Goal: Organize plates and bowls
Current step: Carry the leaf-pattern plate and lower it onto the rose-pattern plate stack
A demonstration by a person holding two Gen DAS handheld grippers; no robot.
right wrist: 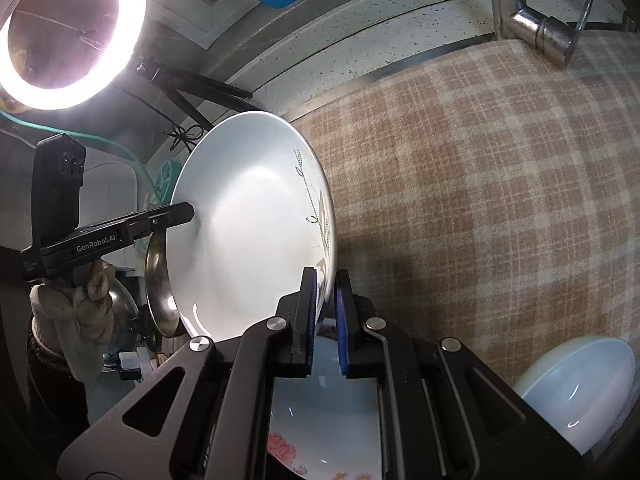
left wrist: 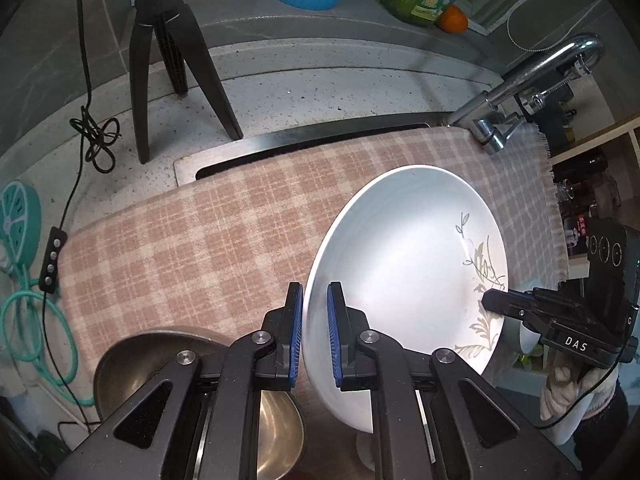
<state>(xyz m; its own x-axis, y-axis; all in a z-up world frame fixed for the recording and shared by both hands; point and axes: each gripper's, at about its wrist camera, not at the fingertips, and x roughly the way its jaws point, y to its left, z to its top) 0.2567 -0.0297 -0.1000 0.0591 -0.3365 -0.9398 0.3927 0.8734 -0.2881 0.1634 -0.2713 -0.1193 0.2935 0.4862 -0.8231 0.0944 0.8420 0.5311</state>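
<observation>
A pale speckled stone countertop (left wrist: 280, 92) runs along a grey tiled wall (left wrist: 48, 40), stepping up to a ledge at the back. A pink-and-beige checked cloth (left wrist: 200, 240) is spread over the steel sink (left wrist: 240, 148), leaving only a strip of rim bare. A chrome tap (left wrist: 532, 76) rises at the far edge. A black tripod (left wrist: 168, 60) stands on the counter — it is seen beside a glowing white ring light (right wrist: 72, 36), the brightest thing here. A tangled black cable (left wrist: 96, 136) trails down the left.

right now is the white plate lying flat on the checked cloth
No, the white plate is lifted clear of the checked cloth and tilted, with the left gripper and right gripper clamped on opposite sides of its rim.
</observation>
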